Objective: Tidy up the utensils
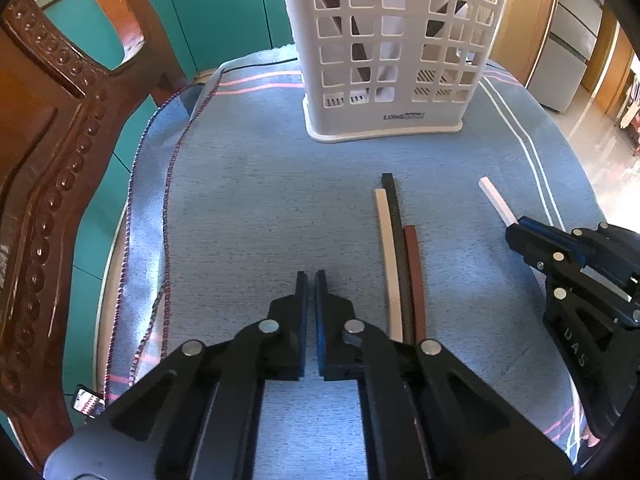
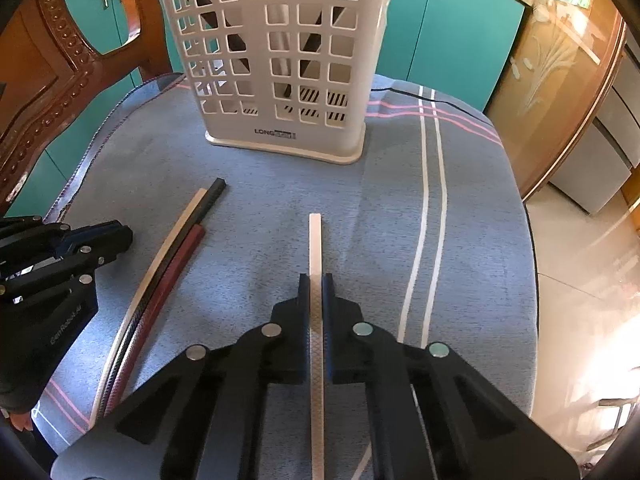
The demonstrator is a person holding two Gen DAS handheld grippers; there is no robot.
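White chopstick (image 2: pixel 315 248) clamped between fingers of right gripper (image 2: pixel 316 280), tip pointing toward slotted white utensil holder (image 2: pixel 280 60). Holder upright at far side of surface, on blue striped cloth (image 2: pixel 472 240); dark sticks visible inside through slots. Cream chopstick (image 1: pixel 388 256), black chopstick (image 1: pixel 396 232) and reddish-brown chopstick (image 1: pixel 414 272) lie side by side, touching, on cloth between grippers. Left gripper (image 1: pixel 311 280) nearly closed, holding nothing. Carved wooden chair (image 1: pixel 48 184) beside surface.
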